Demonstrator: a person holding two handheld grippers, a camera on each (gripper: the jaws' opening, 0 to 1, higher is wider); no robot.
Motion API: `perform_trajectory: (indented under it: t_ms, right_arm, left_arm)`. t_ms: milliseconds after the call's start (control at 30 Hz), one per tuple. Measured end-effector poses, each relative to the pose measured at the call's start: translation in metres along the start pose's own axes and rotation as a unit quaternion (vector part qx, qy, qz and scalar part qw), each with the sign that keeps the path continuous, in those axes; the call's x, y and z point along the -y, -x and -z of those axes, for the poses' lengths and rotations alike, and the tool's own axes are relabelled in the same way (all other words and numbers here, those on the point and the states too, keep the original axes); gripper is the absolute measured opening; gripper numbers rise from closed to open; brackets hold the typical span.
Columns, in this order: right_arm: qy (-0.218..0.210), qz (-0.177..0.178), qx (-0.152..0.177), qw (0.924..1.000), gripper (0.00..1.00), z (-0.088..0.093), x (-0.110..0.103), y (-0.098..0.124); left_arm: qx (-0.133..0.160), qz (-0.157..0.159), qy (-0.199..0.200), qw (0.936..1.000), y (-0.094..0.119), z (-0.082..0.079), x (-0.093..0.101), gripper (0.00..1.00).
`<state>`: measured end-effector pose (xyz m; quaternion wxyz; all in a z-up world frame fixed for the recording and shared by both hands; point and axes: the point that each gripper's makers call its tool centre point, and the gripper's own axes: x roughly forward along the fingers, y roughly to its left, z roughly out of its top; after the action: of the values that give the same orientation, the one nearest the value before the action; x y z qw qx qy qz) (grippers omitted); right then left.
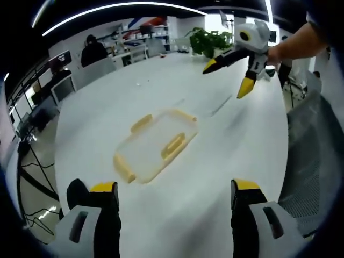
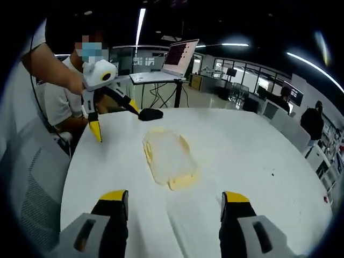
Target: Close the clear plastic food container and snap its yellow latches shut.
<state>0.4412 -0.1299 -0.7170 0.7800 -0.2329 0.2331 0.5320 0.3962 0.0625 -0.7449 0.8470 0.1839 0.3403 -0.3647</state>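
Your left tongs (image 1: 174, 196) are spread wide and hold nothing, their yellow-tipped jaws standing well apart over the white surface (image 1: 215, 172). The clear plastic food container (image 1: 156, 144) lies flat on that surface ahead of them, near its middle and well clear of both tools. It is a shallow rounded rectangle, see-through, with yellow latches (image 1: 173, 145) along its edges. The lid looks to be lying on it, but the blur hides whether it is seated or any latch is snapped.

Expect it to be light and stiff, slick on this smooth, glossy top, so it will likely skate if you push from one side. Brace one end while you press a latch at the other, and press on the yellow tabs, not the thin clear panel, which may flex.

In the right gripper view, your right tongs (image 2: 174, 207) are likewise released and empty, with the container (image 2: 166, 153) ahead of them and a dark rounded object (image 2: 151, 114) beyond it, near the far edge.
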Motion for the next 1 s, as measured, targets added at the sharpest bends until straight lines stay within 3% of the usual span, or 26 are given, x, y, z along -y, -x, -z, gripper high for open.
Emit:
perform_trajectory:
  t_ms: [267, 533, 600, 1000]
  right_arm:
    - [0.014, -0.015, -0.004, 0.9998, 0.68, -0.003, 0.003, -0.011]
    - [0.024, -0.035, -0.007, 0.9991, 0.69, -0.008, 0.003, -0.020]
    - [0.045, -0.037, -0.014, 0.9982, 0.68, -0.008, 0.004, -0.022]
    - [0.079, -0.058, -0.029, 0.9947, 0.70, -0.012, 0.010, -0.035]
  left_arm:
    - [-0.003, 0.007, 0.010, 0.9999, -0.003, 0.000, -0.010, 0.83]
    - [-0.023, 0.022, -0.021, 0.9993, -0.008, 0.006, -0.008, 0.82]
    - [-0.024, 0.024, -0.022, 0.9992, -0.009, 0.005, -0.009, 0.82]
    - [-0.044, 0.038, -0.048, 0.9971, -0.017, 0.005, -0.020, 0.81]
